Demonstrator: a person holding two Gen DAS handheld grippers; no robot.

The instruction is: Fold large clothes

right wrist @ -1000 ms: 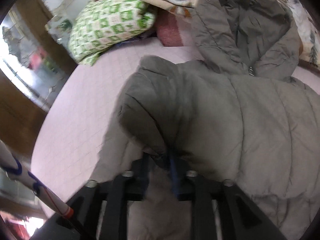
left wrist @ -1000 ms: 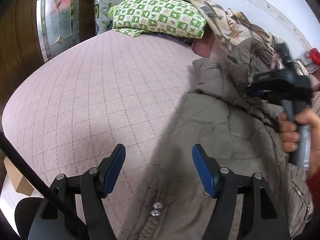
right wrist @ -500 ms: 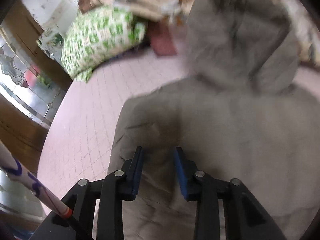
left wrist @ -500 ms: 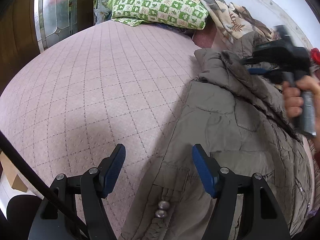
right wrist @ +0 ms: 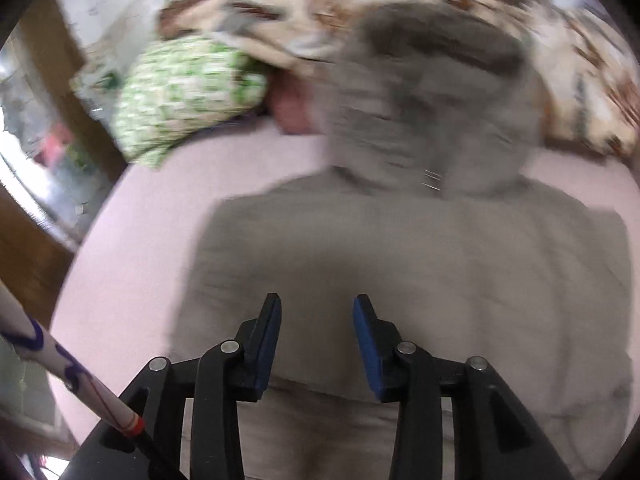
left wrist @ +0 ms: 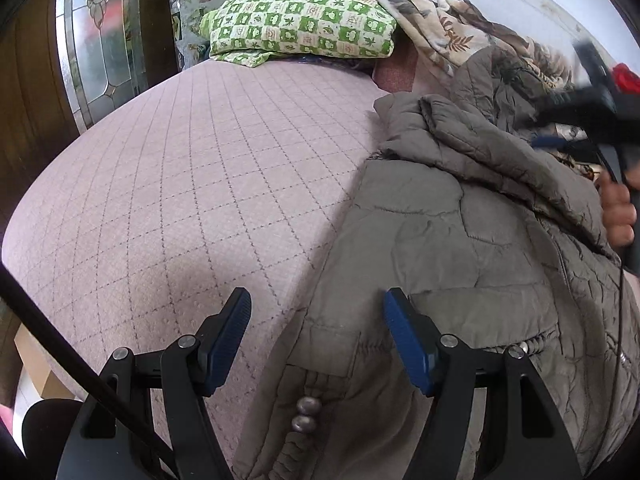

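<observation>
Your grey padded coat [left wrist: 460, 248] lies along the right side of the bed [left wrist: 192, 184], hood toward the pillows at the head, one sleeve already folded across its body. Both your left gripper [left wrist: 316, 336] and right gripper [right wrist: 317, 340] hover over it, parted and empty. By my reckoning the other sleeve and the lengthwise folds remain.

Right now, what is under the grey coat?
The grey coat lies on the pink quilted bedspread, which shows bare to its left. Whatever else sits beneath it is covered. Both claws are open above it.
</observation>
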